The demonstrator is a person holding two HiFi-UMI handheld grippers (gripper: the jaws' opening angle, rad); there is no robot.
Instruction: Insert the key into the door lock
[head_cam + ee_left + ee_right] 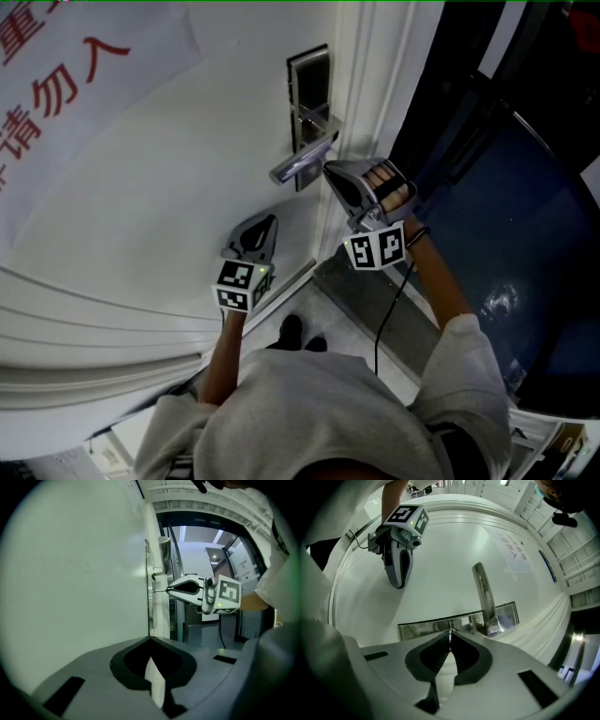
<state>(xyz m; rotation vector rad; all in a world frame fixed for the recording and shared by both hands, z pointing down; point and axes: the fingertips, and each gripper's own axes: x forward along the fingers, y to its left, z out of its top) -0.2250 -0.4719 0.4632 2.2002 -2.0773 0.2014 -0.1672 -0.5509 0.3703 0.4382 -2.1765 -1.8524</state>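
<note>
The right tongs (450, 638), pinched shut on the key (160, 590), hold it at the lock plate (423, 627), lower centre. The left tongs (150, 641) are closed and empty. A tilted key could jam or slip.

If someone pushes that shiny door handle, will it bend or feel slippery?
The door handle looks like solid polished metal, so it probably stays stiff. Its glossy surface may feel slippery. Fixed to the lock plate, it likely swings rather than comes loose.
</note>
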